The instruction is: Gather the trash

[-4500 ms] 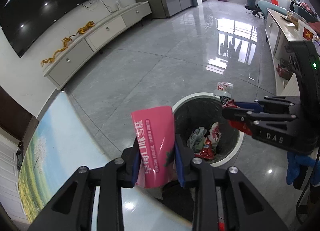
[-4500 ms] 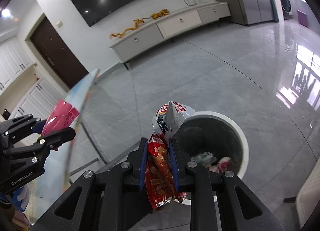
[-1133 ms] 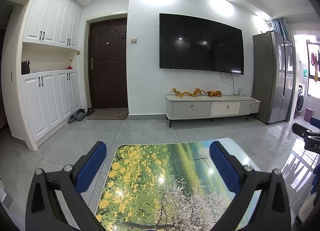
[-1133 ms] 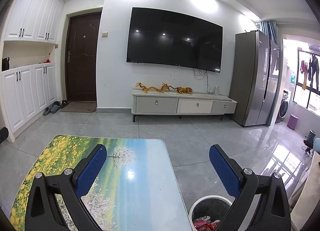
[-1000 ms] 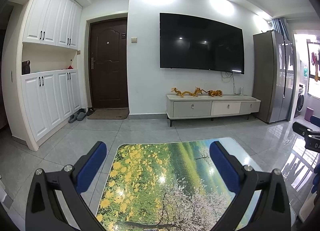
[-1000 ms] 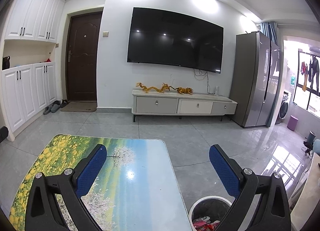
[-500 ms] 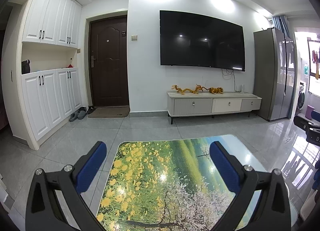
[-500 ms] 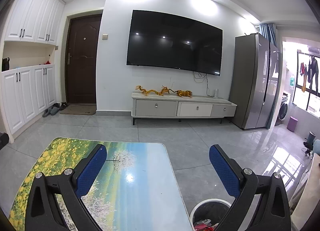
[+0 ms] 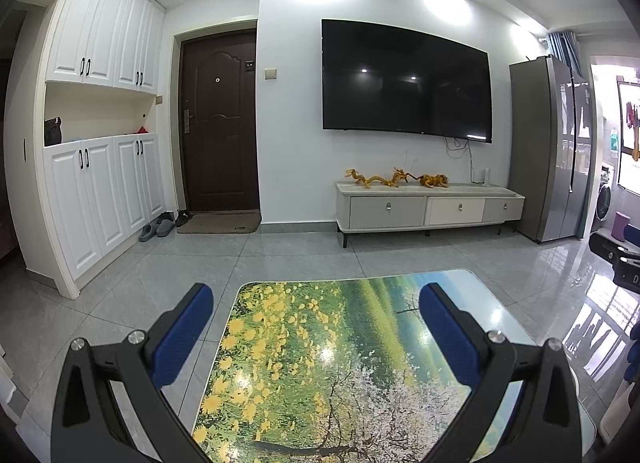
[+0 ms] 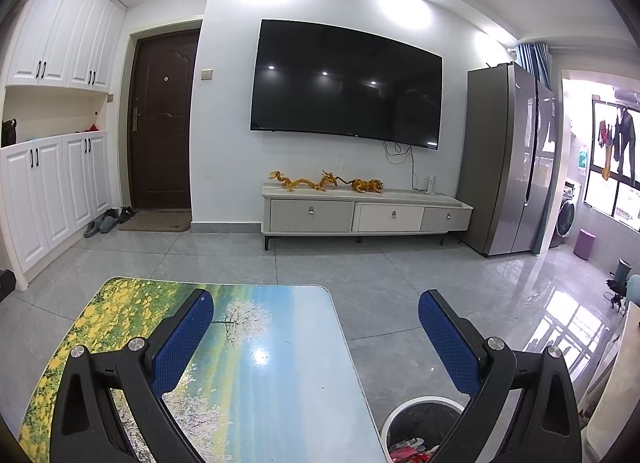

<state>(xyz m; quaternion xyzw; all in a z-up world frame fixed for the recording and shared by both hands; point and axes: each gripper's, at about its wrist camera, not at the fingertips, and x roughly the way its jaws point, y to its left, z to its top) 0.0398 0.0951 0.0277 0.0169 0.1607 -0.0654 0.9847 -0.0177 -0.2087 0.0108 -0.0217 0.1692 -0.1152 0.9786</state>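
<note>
My left gripper [image 9: 316, 311] is open and empty, held above the table [image 9: 320, 363] with the printed flower landscape. My right gripper [image 10: 316, 319] is open and empty too, over the table's right part [image 10: 256, 367]. The round white-rimmed trash bin [image 10: 420, 419] stands on the floor right of the table, with red and white wrappers [image 10: 408, 449] inside. The tip of the right gripper shows at the right edge of the left wrist view [image 9: 616, 255]. No trash shows on the table.
A white TV cabinet [image 10: 360, 215] with golden figurines stands under a wall TV [image 10: 344, 87]. A grey fridge [image 10: 508, 159] is at right, white cupboards [image 9: 100, 167] and a brown door [image 9: 218, 119] at left. Grey tiled floor [image 10: 400, 275] surrounds the table.
4.5 s ago both grippers held wrappers over the bin; now both are open and empty, level over the table. In the last second both views tilted up slightly.
</note>
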